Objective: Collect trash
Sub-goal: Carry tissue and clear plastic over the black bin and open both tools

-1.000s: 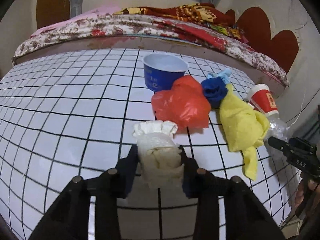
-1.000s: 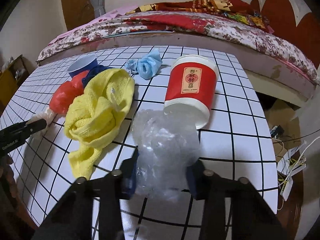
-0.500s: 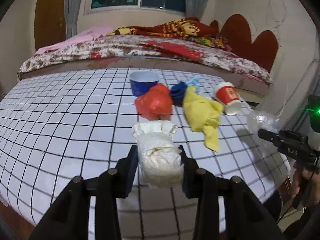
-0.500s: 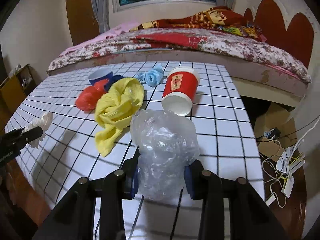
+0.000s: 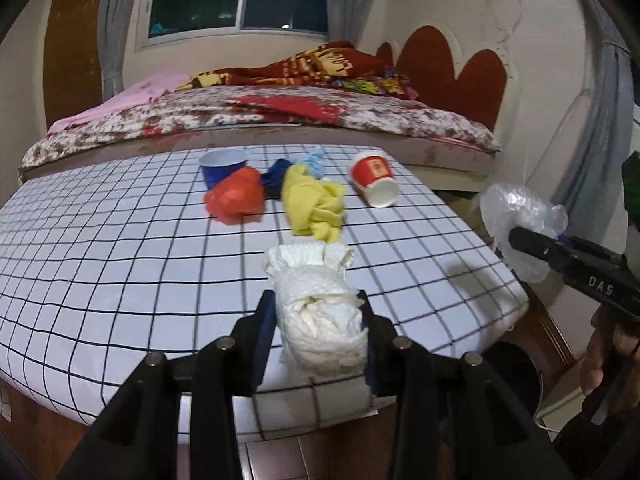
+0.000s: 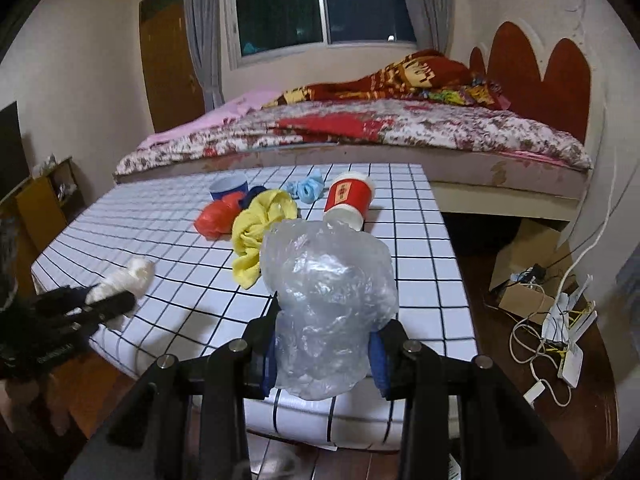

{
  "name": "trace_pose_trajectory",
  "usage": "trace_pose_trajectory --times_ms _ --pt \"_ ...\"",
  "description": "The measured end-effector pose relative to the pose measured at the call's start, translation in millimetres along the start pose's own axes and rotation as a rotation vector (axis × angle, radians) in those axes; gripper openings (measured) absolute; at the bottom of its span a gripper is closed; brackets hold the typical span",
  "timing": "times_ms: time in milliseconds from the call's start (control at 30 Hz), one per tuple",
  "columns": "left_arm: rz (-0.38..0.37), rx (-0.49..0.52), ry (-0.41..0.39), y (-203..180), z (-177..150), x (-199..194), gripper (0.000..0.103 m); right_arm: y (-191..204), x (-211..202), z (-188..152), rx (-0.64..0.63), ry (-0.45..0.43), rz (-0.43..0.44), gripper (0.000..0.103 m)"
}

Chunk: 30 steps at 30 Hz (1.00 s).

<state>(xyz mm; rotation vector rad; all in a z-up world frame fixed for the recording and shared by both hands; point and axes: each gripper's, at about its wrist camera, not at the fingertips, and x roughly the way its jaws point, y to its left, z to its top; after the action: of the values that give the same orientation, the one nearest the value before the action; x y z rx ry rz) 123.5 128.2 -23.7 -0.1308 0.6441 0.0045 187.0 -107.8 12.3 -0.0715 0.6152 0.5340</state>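
My left gripper (image 5: 316,320) is shut on a crumpled white paper towel (image 5: 320,308), held above the near edge of the grid-patterned table (image 5: 120,260). My right gripper (image 6: 324,340) is shut on a clear crumpled plastic bag (image 6: 324,292), held off the table's near right corner; it also shows in the left wrist view (image 5: 520,224). On the table lie a red plastic bag (image 5: 236,198), a yellow cloth (image 5: 312,204), a tipped red paper cup (image 5: 374,178), a blue cup (image 5: 222,166), a dark blue cloth (image 5: 274,176) and a light blue item (image 6: 306,188).
A dark round bin (image 5: 512,372) sits on the floor below the table's right corner. A bed (image 6: 360,128) stands behind the table. A cardboard box (image 6: 524,264) and cables with a power strip (image 6: 560,332) lie on the floor at right.
Both grippers have pulled back and up from the table with their loads. The plastic bag has gone past the table's right edge; the paper towel is over the near edge.
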Motion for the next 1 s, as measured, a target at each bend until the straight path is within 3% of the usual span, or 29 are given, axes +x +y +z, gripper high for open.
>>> trace_pose_trajectory --times_ms 500,1000 --pt "-0.103 0.090 -0.013 -68 -8 -9 0.039 -44 -65 -38 0.077 -0.034 -0.090 0.038" --pt "-0.214 0.191 0.018 -144 -18 3 0.039 -101 -102 -78 0.175 -0.027 -0.192 0.038"
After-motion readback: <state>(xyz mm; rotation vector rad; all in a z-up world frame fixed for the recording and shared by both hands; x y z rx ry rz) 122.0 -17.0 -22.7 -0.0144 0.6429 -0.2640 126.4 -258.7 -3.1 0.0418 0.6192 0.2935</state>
